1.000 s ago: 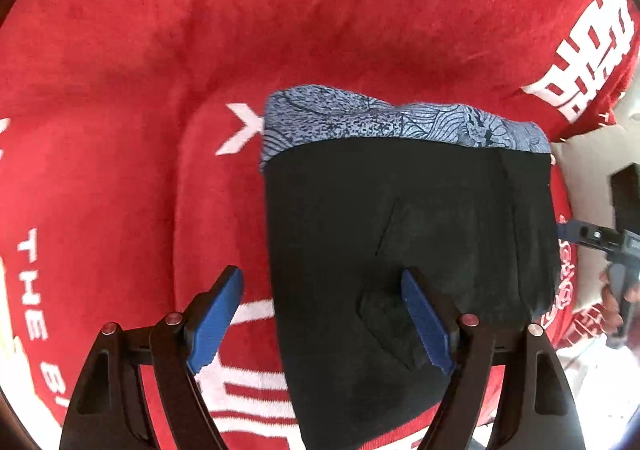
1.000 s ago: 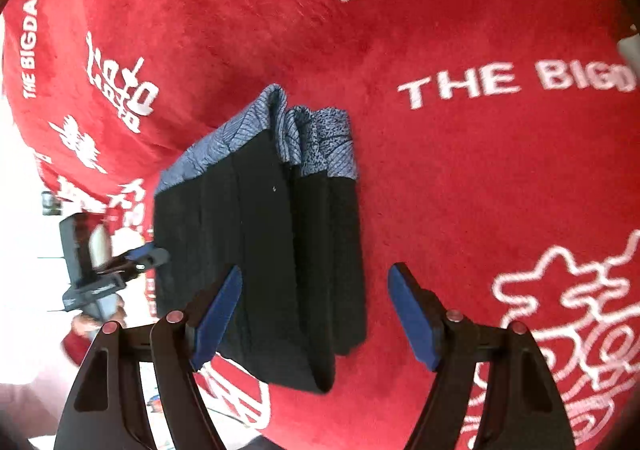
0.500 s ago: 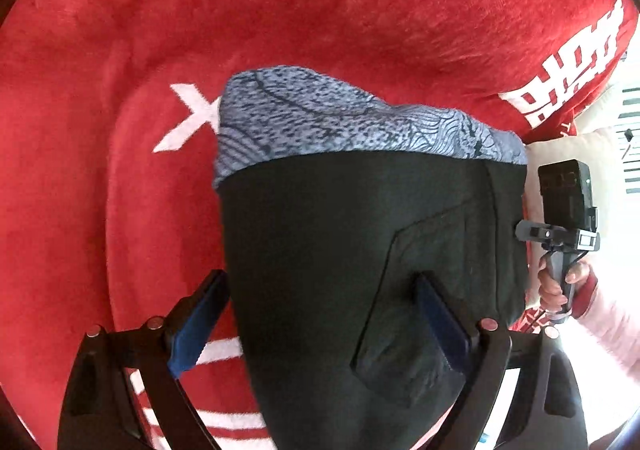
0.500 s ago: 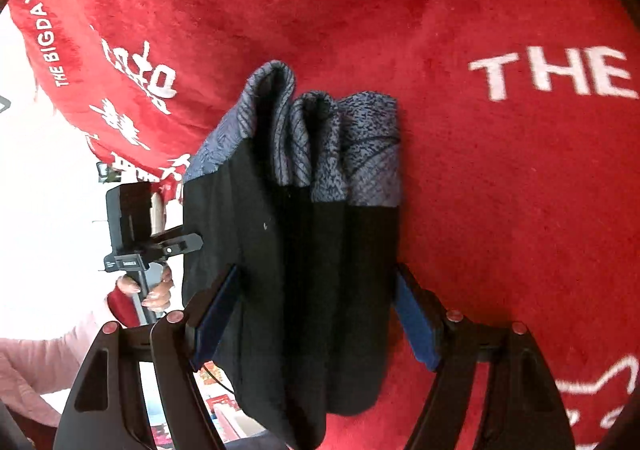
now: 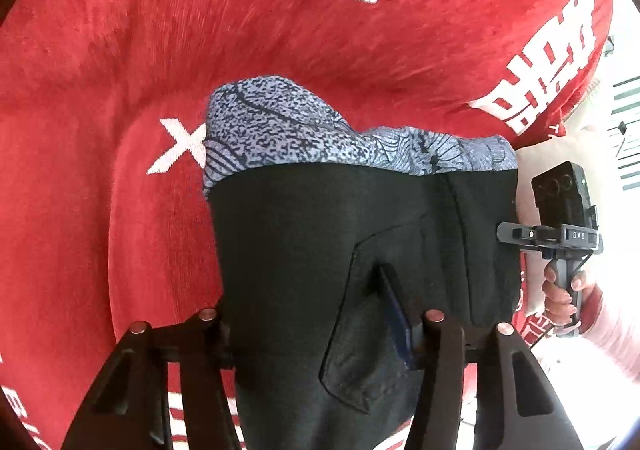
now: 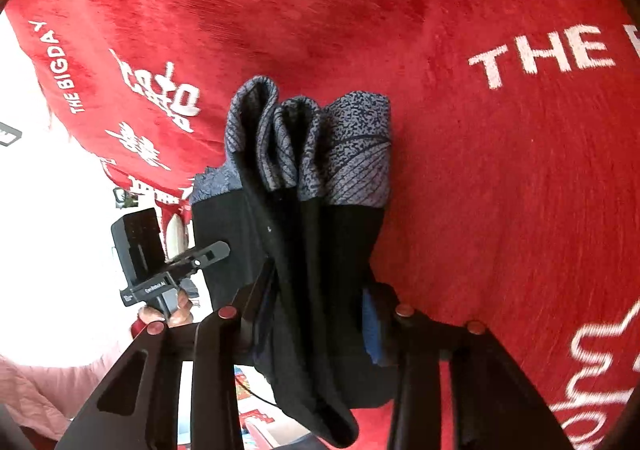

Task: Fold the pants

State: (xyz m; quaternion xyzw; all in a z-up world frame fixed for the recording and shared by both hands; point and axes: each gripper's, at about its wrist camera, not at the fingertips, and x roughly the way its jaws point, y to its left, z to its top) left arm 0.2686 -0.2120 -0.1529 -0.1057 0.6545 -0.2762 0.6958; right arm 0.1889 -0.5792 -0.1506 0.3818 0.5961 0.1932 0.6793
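Observation:
The black pants (image 5: pixel 304 250) with a blue-grey patterned waistband (image 5: pixel 304 134) are folded into a thick stack lying on a red cloth. My left gripper (image 5: pixel 312 322) is closed around the stack, one blue pad (image 5: pixel 394 314) pressing by the back pocket, the other pad hidden behind cloth. In the right wrist view the same stack (image 6: pixel 320 250) shows several layers edge-on. My right gripper (image 6: pixel 316 314) clamps it from both sides, its blue pad (image 6: pixel 372 334) against the right face. Each gripper shows in the other's view, held at the stack's far side.
A red plush cloth (image 5: pixel 280 30) with white lettering covers the surface and continues in the right wrist view (image 6: pixel 500 170). Its edge drops off at the right in the left wrist view and at the left in the right wrist view, bright room beyond.
Both grippers have moved in over the folded stack and closed on it from open. The stack now looks squeezed and raised at the near end.

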